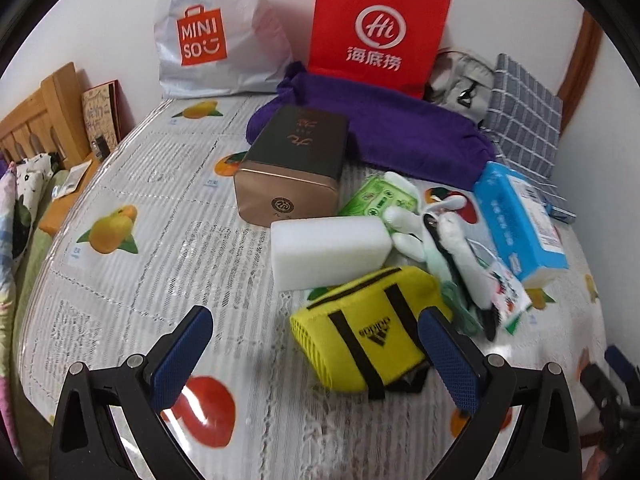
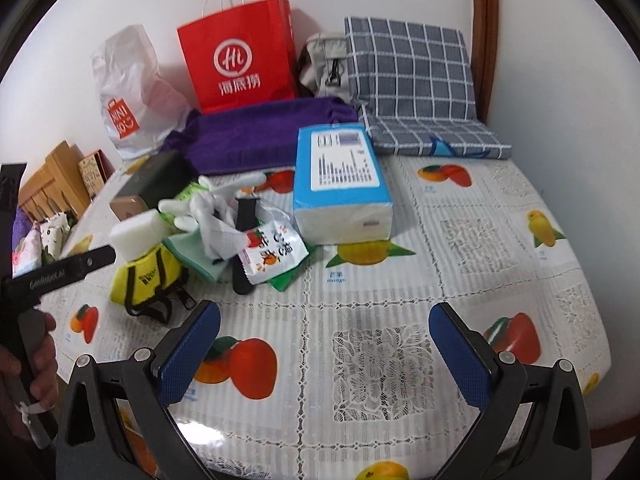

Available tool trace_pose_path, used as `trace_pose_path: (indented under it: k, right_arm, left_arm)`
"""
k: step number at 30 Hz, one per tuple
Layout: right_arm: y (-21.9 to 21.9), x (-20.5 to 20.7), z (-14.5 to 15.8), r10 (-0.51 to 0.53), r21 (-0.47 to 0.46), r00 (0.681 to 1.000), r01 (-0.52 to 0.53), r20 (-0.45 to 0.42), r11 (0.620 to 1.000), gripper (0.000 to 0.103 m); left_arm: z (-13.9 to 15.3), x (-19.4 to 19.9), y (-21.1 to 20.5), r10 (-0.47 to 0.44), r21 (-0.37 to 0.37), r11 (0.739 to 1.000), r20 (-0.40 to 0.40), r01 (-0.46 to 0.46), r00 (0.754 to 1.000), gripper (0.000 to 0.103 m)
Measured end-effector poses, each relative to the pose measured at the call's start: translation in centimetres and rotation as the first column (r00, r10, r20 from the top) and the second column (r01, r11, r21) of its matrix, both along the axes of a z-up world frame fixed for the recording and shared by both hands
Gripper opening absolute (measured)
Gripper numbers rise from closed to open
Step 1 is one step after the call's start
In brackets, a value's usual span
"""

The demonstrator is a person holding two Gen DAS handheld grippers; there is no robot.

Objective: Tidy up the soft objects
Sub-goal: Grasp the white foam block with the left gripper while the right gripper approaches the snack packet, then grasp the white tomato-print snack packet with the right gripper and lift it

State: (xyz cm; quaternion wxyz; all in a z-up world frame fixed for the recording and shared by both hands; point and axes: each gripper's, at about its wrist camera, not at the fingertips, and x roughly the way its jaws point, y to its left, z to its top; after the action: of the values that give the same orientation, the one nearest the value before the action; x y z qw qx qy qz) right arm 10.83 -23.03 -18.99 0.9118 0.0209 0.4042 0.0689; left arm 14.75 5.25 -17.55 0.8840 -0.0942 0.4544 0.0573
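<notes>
I hold the left gripper spread wide, empty, above the bench; the yellow pouch lies between its fingers. The right gripper is equally wide and empty. Farther: white sponge, gold tin, tissue pack. Farthest, red paper bag and white plastic bag; contents hidden.

Red paper bag, white Miniso bag, brown tin on fruit-print tablecloth.
</notes>
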Motion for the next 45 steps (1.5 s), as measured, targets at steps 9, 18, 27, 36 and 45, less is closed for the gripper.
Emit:
trace_pose_path:
  k: [9,18,27,36,45]
  right_arm:
    - [-0.1,2.3,-2.6,0.010,0.023,0.999,-0.008,-0.050,1.000,0.102]
    - [0.9,4.4,-3.3,0.040,0.032,0.999,-0.040,-0.018,0.999,0.102]
    - [3.3,7.1,-3.6,0.113,-0.021,0.994,-0.113,0.004,0.993,0.099]
    - [5.0,8.6,-4.7,0.191,-0.099,0.981,-0.193,-0.030,0.976,0.099]
    - [5.7,9.4,-5.3,0.234,-0.067,0.970,-0.239,-0.067,0.969,0.067]
  left_arm:
    - [-2.0,3.8,-0.6,0.013,0.003,1.000,-0.001,-0.013,1.000,0.103]
    - [-3.5,6.7,-0.4,0.011,0.035,0.999,-0.011,-0.011,1.000,0.085]
    - [-3.3,6.0,1.4,-0.013,0.045,0.999,0.000,0.013,1.000,0.081]
    - [-3.3,4.8,3.6,-0.012,-0.011,1.000,-0.003,0.012,1.000,0.081]
    - [-3.2,3.9,4.6,-0.013,-0.055,0.998,0.002,0.013,1.000,0.082]
